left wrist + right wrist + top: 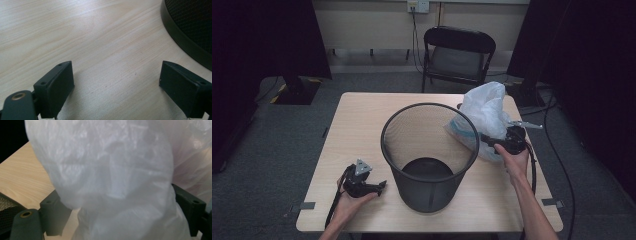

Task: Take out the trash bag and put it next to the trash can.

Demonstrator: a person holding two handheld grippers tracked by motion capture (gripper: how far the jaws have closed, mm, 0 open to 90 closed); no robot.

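Crumpled translucent white plastic bag between the right gripper's wide jaws, grip unclear; left gripper agape, empty.

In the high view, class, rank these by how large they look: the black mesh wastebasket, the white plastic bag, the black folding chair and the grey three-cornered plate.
1. Black mesh wastebasket, clearly largest.
2. Black folding chair and white plastic bag: about alike; the chair stands farther from the camera, so its rank is unsure.
3. Grey three-cornered plate on the left gripper, smallest.
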